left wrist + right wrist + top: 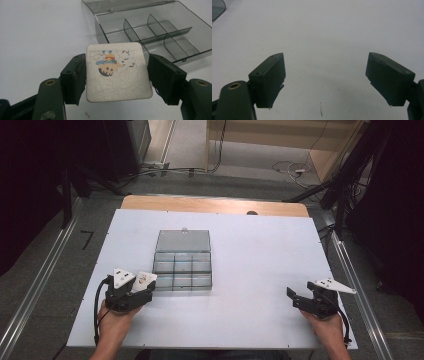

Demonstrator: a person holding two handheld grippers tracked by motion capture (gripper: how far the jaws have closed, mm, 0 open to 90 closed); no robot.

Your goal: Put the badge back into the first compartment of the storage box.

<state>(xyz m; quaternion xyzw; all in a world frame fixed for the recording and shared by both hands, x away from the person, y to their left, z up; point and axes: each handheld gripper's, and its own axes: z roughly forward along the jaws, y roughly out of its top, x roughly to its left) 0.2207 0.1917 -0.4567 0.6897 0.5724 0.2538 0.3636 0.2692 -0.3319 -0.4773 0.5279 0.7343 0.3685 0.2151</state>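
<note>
A white square tile [118, 72] with a small cartoon print is clamped between the jaws of my left gripper [117, 75]. In the high view that left gripper [145, 285] holds the tile [145, 280] just left of the clear divided plastic box [182, 260]. The box [155, 27] lies open on the white table, its lid folded back, and its compartments look empty. My right gripper [295, 296] rests near the table's right front, jaws spread apart with nothing between them; the right gripper [325, 75] looks at bare table.
The white table top [260, 255] sits on a wooden desk. Cables and dark stands crowd the floor beyond the far edge. A metal rail [40, 285] runs along each side of the table.
</note>
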